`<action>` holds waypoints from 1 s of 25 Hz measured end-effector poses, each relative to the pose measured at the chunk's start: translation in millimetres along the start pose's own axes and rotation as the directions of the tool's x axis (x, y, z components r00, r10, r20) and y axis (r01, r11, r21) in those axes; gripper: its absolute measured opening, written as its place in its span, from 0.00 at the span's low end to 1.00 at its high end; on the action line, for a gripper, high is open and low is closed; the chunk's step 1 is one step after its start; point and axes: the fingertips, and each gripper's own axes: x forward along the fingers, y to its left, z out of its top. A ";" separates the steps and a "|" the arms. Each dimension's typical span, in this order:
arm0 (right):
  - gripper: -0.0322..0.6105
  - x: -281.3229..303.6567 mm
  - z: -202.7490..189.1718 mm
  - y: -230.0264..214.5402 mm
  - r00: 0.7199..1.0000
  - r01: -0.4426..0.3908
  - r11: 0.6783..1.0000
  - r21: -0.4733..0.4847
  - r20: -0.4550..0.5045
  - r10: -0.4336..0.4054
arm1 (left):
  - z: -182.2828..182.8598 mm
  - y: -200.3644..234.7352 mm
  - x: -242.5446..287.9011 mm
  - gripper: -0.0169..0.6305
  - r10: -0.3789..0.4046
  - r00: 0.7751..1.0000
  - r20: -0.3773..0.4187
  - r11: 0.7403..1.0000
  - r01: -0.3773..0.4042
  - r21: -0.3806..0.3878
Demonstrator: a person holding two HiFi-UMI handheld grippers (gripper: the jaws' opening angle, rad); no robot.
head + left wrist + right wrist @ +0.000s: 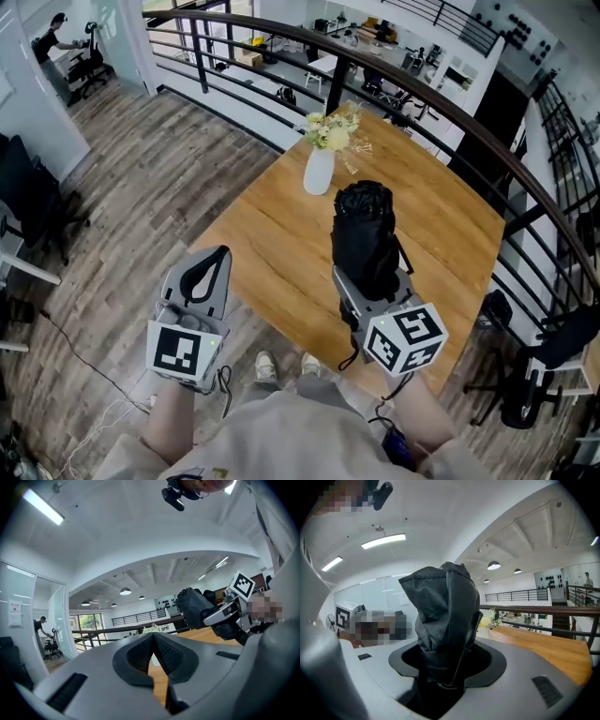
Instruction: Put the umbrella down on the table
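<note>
A black folded umbrella (366, 234) stands upright in my right gripper (372, 286), whose jaws are shut on its lower part. It hangs over the near part of the wooden table (272, 253). In the right gripper view the umbrella (445, 606) rises from between the jaws and fills the middle. My left gripper (219, 253) is off the table's near left edge with its fingertips together and nothing between them. The left gripper view shows those shut tips (152, 637), with the umbrella (197, 606) and right gripper (225, 613) to its right.
A white vase with pale flowers (320, 167) stands at the table's far side. A dark curved railing (450, 112) runs behind the table. A black chair (553, 356) is at the right. Wooden floor (141, 178) lies to the left, and my shoes (267, 367) are by the near edge.
</note>
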 end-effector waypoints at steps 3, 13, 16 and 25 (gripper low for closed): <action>0.45 19.7 6.5 -15.4 1.000 -0.004 1.000 -0.004 -0.018 0.004 | -3.0 5.6 24.7 0.05 -0.010 1.000 0.011 1.000 0.010 0.004; 0.45 108.1 8.0 -40.7 0.998 -0.018 0.998 0.058 -0.055 0.021 | -37.5 31.2 90.1 0.05 -0.033 0.999 -0.031 0.995 0.030 -0.091; 0.44 140.1 -14.0 -52.5 0.996 -0.007 0.998 0.065 -0.093 0.013 | -64.3 32.7 108.1 0.05 -0.034 0.996 -0.077 0.993 0.025 -0.112; 0.44 200.0 -125.0 -81.8 0.955 0.059 0.992 0.109 -0.295 -0.024 | -152.2 24.0 136.9 0.05 -0.054 0.979 -0.198 0.976 0.010 -0.216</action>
